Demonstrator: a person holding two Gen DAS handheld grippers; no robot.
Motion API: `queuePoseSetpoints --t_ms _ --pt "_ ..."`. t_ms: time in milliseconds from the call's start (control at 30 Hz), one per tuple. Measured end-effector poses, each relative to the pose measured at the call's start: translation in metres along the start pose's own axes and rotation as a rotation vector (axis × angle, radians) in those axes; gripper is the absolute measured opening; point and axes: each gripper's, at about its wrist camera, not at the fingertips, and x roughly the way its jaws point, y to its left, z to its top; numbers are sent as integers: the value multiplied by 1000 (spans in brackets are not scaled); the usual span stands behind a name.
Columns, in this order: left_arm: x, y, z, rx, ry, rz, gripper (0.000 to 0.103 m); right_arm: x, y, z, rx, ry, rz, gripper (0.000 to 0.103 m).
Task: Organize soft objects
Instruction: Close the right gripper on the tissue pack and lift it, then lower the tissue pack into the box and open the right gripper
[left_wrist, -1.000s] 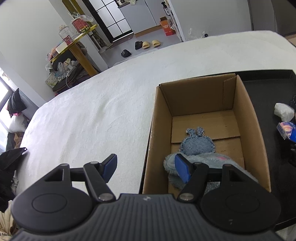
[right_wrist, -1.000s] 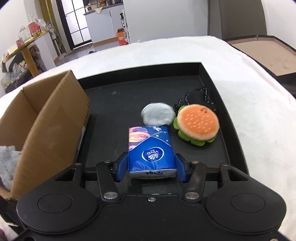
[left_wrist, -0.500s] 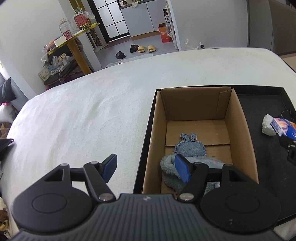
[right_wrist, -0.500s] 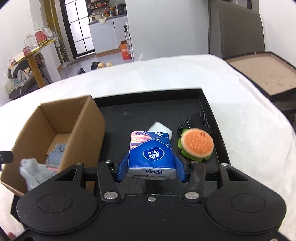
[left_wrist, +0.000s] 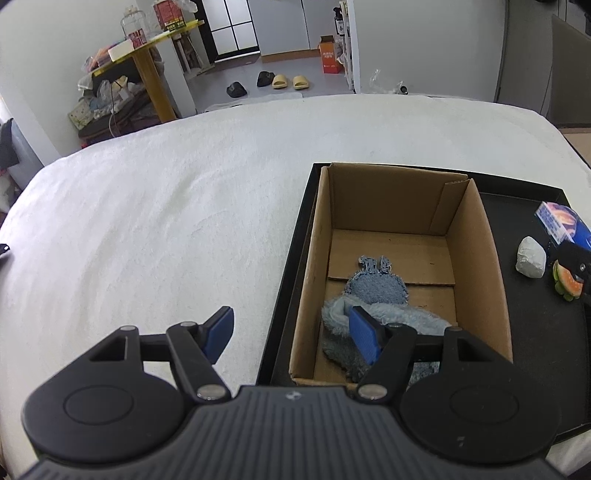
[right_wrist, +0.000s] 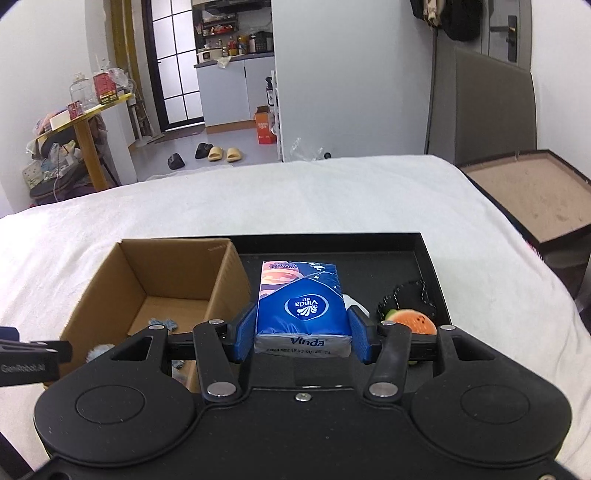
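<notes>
My right gripper (right_wrist: 302, 334) is shut on a blue tissue pack (right_wrist: 302, 305), held in the air above the black tray (right_wrist: 424, 251). The same tissue pack (left_wrist: 564, 225) shows at the right edge of the left wrist view. An open cardboard box (left_wrist: 487, 254) stands in the tray's left half; inside lie a blue denim plush (left_wrist: 375, 286) and a fluffy grey-blue cloth (left_wrist: 340, 332). My left gripper (left_wrist: 291, 334) is open and empty, hovering over the box's near left corner. A burger plush (right_wrist: 410, 321) and a white crumpled wad (left_wrist: 531, 256) rest on the tray.
A white blanket (left_wrist: 166, 229) covers the bed around the tray. A black cord (right_wrist: 408, 295) lies behind the burger plush. A dark-rimmed brown board (right_wrist: 532, 195) sits off the bed's right side. A yellow table (right_wrist: 85, 122) with clutter stands at the far left of the room.
My right gripper has risen with the tissue pack, so the tray and box look smaller and lower. The left gripper drifted slightly and rolled; its jaws stayed open.
</notes>
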Motion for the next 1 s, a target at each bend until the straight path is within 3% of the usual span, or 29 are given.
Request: queuePoseSetpoints --t_ms 400,1000 --pt "9 10 0 -41 37 -46 67 -2 31 9 -71 -9 18 51" --pt "22 23 0 -90 59 -124 64 6 71 14 -148 29 113 51"
